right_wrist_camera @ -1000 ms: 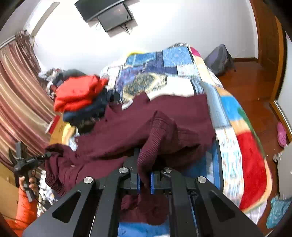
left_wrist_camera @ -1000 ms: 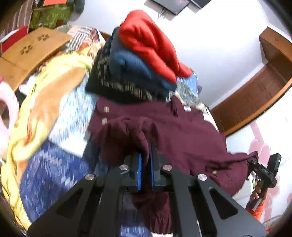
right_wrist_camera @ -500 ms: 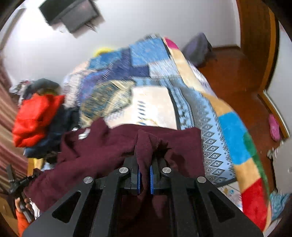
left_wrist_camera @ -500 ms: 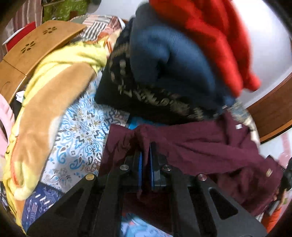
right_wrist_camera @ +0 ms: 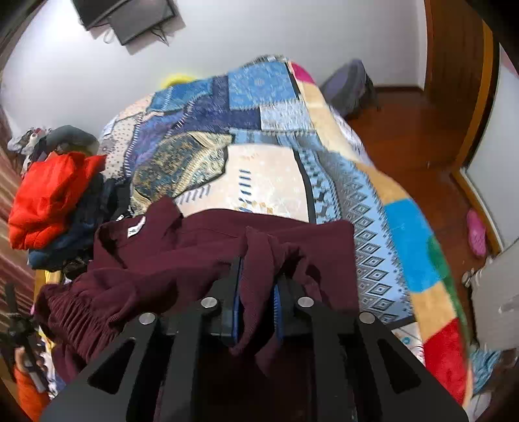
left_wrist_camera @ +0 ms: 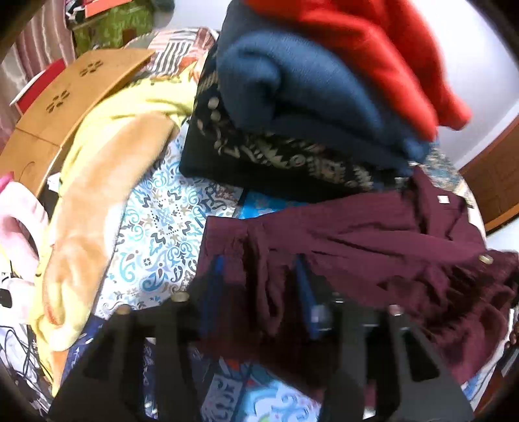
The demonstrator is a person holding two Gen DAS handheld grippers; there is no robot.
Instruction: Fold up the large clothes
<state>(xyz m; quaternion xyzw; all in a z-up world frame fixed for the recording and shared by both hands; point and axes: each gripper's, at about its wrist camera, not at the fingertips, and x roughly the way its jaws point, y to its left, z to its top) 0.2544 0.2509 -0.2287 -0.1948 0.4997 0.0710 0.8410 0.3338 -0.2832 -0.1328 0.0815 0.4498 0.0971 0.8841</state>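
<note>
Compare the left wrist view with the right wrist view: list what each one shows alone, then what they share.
Only the left wrist view: a yellow and orange blanket, a wooden board with paw cutouts, and the left tongs opening, maroon cloth between the pads.

Only the right wrist view: a wall-mounted screen, the wooden floor, a grey backpack, a pink slipper, and the right tongs opening around a maroon fold.

Both: the maroon garment on the patterned bedspread, beside the stacked red top and blue top.
</note>
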